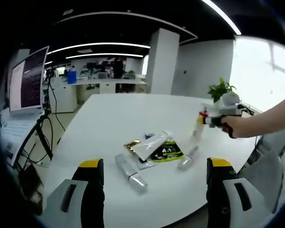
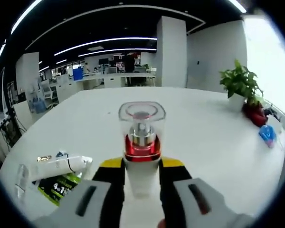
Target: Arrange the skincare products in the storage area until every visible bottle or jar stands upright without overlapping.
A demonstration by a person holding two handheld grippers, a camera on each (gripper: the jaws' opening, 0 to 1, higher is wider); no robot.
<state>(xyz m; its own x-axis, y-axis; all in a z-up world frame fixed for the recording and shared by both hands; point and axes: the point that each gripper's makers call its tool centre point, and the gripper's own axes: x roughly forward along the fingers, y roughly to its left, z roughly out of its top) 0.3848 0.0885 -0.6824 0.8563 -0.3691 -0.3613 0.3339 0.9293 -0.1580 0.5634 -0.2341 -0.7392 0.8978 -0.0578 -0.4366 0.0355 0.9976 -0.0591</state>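
Observation:
My right gripper (image 2: 141, 166) is shut on a white pump bottle (image 2: 141, 137) with a red collar and a clear cap, held upright above the white table (image 2: 204, 137). From the left gripper view, that right gripper (image 1: 205, 118) holds the bottle (image 1: 198, 129) over the table's right side. My left gripper (image 1: 155, 164) is open and holds nothing, near the front edge. Ahead of it lie a clear bottle (image 1: 130, 172), a white tube (image 1: 149, 145), a green and black sachet (image 1: 167, 152), a gold packet (image 1: 131, 145) and a small bottle (image 1: 187, 159). The tube (image 2: 61, 165) and sachet (image 2: 57, 186) sit left of the right gripper.
A potted plant (image 2: 241, 83), a red object (image 2: 254, 114) and a blue object (image 2: 267, 134) stand at the table's far right. An open laptop (image 1: 26, 80) with cables is off the table's left side. A grey chair (image 1: 270, 166) is at the right.

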